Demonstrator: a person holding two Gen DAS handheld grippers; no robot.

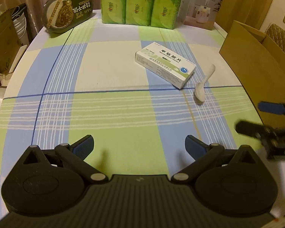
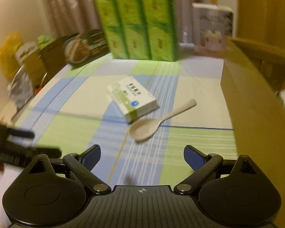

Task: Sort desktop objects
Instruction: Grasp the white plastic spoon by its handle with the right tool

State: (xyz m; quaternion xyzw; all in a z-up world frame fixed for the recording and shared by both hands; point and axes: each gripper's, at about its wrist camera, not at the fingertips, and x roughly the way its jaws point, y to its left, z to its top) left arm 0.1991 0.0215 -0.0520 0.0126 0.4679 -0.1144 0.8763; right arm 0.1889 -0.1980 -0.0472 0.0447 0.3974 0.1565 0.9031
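A white medicine box (image 1: 165, 64) lies on the checked tablecloth, right of centre, with a white plastic spoon (image 1: 204, 84) just beside it. In the right wrist view the box (image 2: 132, 99) and spoon (image 2: 159, 120) lie straight ahead. My left gripper (image 1: 139, 146) is open and empty over the near part of the table. My right gripper (image 2: 142, 156) is open and empty, a short way in front of the spoon; it also shows at the right edge of the left wrist view (image 1: 260, 117). The left gripper shows at the left edge of the right wrist view (image 2: 28, 142).
An open cardboard box (image 1: 256, 66) stands at the table's right side. A pack of green tissue packets (image 1: 140, 3), a dark oval food tub (image 1: 68, 11) and a white product carton (image 1: 203, 3) stand along the far edge. Boxes and clutter lie beyond the left table edge.
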